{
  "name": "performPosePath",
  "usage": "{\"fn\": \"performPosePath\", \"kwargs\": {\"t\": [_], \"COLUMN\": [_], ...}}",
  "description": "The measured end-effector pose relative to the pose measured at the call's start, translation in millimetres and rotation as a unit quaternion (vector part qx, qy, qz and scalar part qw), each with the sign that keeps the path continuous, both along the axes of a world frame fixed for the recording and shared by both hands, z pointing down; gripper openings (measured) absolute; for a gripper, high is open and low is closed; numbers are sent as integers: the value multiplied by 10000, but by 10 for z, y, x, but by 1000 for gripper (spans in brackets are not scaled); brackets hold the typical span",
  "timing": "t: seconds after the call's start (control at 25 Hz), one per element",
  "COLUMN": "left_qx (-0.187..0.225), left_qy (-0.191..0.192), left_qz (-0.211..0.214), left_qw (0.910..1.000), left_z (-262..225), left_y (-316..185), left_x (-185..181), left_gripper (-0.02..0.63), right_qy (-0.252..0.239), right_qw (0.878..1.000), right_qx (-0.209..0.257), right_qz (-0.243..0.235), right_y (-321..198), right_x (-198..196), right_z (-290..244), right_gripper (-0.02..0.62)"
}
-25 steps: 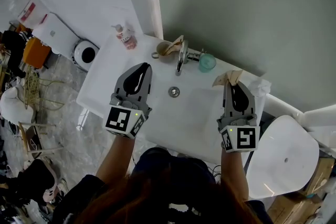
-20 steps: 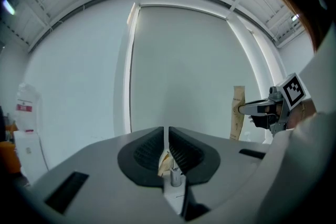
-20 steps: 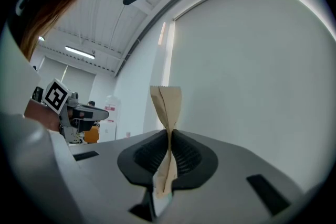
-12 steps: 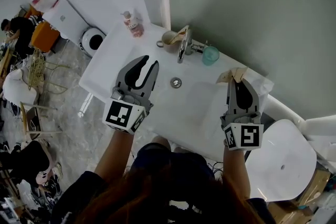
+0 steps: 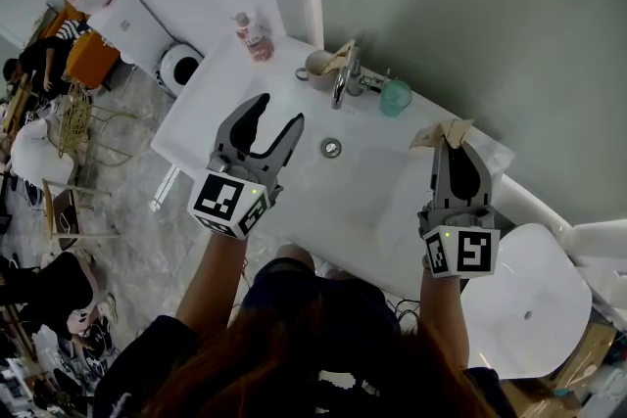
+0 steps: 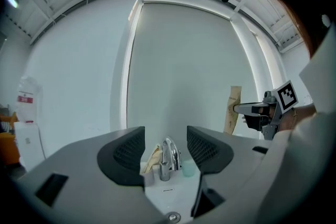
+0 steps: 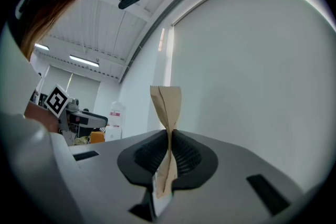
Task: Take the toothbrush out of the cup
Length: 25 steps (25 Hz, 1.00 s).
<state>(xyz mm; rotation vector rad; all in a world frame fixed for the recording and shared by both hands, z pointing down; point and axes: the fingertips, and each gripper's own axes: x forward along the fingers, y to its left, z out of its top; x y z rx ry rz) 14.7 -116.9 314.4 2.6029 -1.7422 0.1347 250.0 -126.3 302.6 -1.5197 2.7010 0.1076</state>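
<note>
Right gripper [image 5: 456, 144] clamped on paper-wrapped toothbrush [image 7: 167, 107], wrapper end seen past jaw tips. Toothbrush held over right side of sink [image 5: 294, 196], well apart from beige cup [image 5: 318, 66] beside faucet [image 5: 345, 78]. Left gripper [image 5: 279, 113] jaws just opened wide, nothing held between.

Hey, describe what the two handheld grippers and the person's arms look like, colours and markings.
Both the left gripper and the right gripper are grey plastic, with two curved jaws lined in black ribbed pads. Each carries a white cube printed with black square markers and a small green light. No cables show. The person wears dark sleeves.
</note>
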Motion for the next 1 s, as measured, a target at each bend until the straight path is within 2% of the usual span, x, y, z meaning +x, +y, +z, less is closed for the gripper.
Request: {"fn": "performPosePath", "kwargs": {"t": [0.24, 0.44, 0.64, 0.8, 1.0], "left_qx": [132, 146, 153, 142, 137], "left_qy": [-12, 95, 93, 620, 457], "left_qz": [195, 376, 715, 1118, 1644], "left_qw": [9997, 9991, 9973, 9917, 9852], "left_z": [-70, -49, -2, -46, -24], "left_y": [-117, -276, -532, -792, -1087], "left_x": [38, -140, -516, -944, -1381], "left_gripper": [252, 252, 252, 253, 253], "right_qy": [-30, 58, 126, 91, -162], "right_qw": [9998, 9990, 9958, 9906, 9831], "right_qx": [11, 65, 96, 81, 196], "right_qz": [185, 428, 905, 1365, 1815], "right_y": [-9, -48, -145, -261, -334], "right_x": [-3, -161, -443, -770, -1323], "right_z": [-25, -68, -115, -141, -285], "right_gripper": [44, 44, 43, 43, 43]}}
